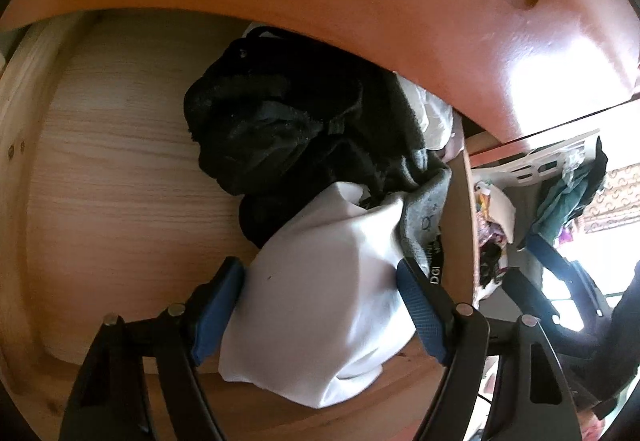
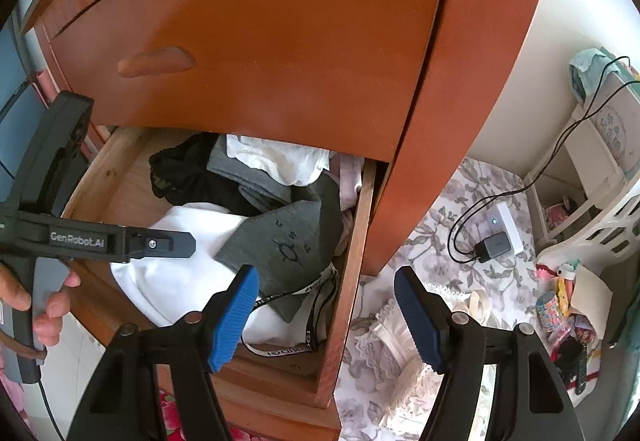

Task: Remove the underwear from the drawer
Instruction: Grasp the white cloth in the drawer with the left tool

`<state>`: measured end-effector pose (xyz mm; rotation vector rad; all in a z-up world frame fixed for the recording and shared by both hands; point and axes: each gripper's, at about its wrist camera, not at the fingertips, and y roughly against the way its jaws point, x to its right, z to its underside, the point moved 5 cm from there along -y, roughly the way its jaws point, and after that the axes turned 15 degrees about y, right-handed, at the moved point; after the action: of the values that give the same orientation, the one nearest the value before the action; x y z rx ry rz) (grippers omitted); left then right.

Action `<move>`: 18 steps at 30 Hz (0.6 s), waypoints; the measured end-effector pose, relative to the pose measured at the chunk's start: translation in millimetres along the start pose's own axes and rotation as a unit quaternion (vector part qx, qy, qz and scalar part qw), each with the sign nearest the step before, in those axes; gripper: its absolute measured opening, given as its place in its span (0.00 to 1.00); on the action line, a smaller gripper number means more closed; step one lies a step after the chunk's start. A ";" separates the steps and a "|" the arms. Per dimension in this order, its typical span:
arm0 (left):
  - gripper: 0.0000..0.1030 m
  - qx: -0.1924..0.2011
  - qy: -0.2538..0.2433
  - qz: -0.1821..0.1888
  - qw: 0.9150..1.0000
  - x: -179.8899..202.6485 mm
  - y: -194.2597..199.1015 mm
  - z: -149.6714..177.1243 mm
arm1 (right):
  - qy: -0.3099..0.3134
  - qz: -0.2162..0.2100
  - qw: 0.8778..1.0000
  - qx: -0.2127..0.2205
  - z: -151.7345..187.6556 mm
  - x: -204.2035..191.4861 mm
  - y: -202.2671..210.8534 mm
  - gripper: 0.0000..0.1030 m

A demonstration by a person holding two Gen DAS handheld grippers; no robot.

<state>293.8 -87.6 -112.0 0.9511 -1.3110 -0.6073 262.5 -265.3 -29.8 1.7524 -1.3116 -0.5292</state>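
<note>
The open wooden drawer (image 2: 347, 281) holds a heap of clothes: a white garment (image 1: 320, 305) at the front, black garments (image 1: 280, 121) behind it and a grey one (image 2: 280, 241) on the right. My left gripper (image 1: 318, 269) reaches down into the drawer. Its blue pads (image 1: 218, 305) press on both sides of the white garment (image 2: 180, 281), which bulges between them. In the right wrist view the left gripper (image 2: 188, 245) comes in from the left, held by a hand (image 2: 48, 305). My right gripper (image 2: 326, 275) hangs open above the drawer's right wall, with nothing between its fingers.
The shut upper drawer front (image 2: 260, 41) overhangs the back half of the open drawer. Right of the cabinet, a floral floor cloth carries a charger with a black cable (image 2: 494, 245), lace fabric (image 2: 396, 341) and a white laundry basket (image 2: 600, 233) with small items.
</note>
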 end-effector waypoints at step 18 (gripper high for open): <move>0.21 0.047 0.024 0.039 0.998 -42.8 37.4 -5.2 | 0.000 -0.004 1.000 -0.010 9.1 0.3 -5.3 0.72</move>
<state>285.5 -31.9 -102.6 0.9812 -1.3375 -0.4639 258.8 -268.7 -39.1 1.7414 -1.2967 -0.5454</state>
